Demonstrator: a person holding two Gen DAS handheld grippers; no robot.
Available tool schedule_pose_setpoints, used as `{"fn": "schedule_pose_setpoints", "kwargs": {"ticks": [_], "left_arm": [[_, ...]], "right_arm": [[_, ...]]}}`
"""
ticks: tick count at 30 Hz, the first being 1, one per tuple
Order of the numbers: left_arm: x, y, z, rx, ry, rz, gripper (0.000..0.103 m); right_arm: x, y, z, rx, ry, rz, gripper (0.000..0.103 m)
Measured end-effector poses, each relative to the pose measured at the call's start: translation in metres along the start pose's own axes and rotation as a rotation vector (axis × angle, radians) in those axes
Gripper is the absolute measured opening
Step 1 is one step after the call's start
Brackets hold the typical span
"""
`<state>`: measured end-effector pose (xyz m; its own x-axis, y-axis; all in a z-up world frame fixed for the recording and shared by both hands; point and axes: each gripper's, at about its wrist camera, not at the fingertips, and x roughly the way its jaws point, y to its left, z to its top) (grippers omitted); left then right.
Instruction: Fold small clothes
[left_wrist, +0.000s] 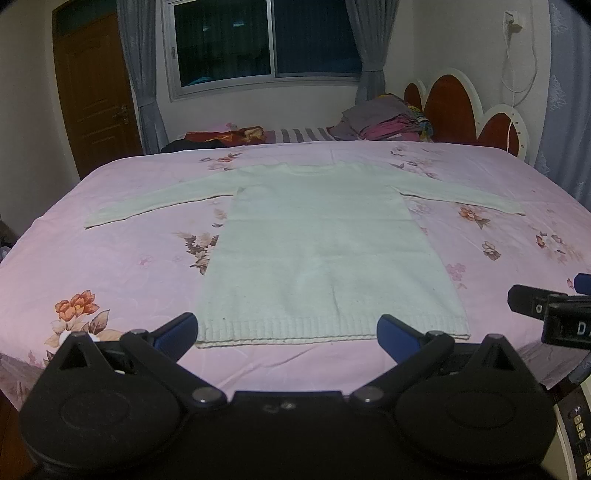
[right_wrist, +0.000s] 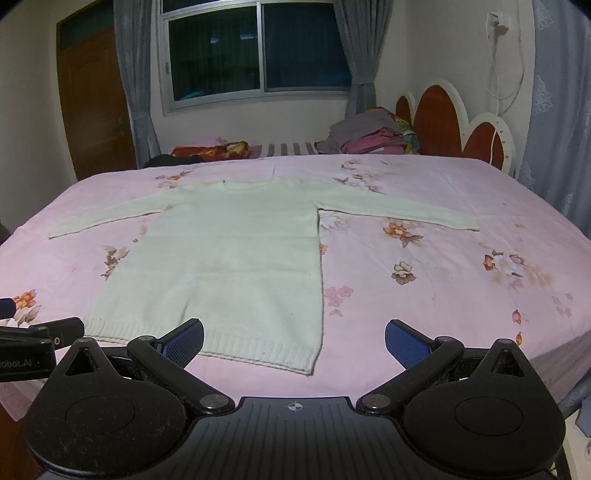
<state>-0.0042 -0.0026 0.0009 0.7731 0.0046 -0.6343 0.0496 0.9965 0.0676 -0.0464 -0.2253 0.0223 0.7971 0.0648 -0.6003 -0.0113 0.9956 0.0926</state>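
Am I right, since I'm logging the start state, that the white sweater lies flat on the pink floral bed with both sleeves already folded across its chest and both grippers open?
Not quite. The white sweater lies flat on the pink floral bed, but both sleeves are spread straight out sideways, as both wrist views show. The left gripper and right gripper are open.

The bed (left_wrist: 122, 236) is covered with a pink sheet (right_wrist: 424, 295) printed with flowers. A white knitted sweater (left_wrist: 325, 251) lies flat on the sheet, with both sleeves spread out to the sides and its ribbed hem near the front edge of the bed. At the far side, near the headboard (left_wrist: 450, 107), there is a pile of folded clothes (left_wrist: 384, 120). To the left of this pile a striped cloth (left_wrist: 299, 134) and a red and orange bundle (left_wrist: 229, 134) lie along the far edge.
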Motion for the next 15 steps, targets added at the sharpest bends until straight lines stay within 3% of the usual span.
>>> {"fn": "schedule_pose_setpoints", "kwargs": {"ticks": [15], "left_arm": [[0.0010, 0.0019, 0.0009, -0.003, 0.006, -0.001, 0.103]], "right_arm": [[-0.0017, 0.0012, 0.0001, -0.002, 0.000, 0.002, 0.103]]}}
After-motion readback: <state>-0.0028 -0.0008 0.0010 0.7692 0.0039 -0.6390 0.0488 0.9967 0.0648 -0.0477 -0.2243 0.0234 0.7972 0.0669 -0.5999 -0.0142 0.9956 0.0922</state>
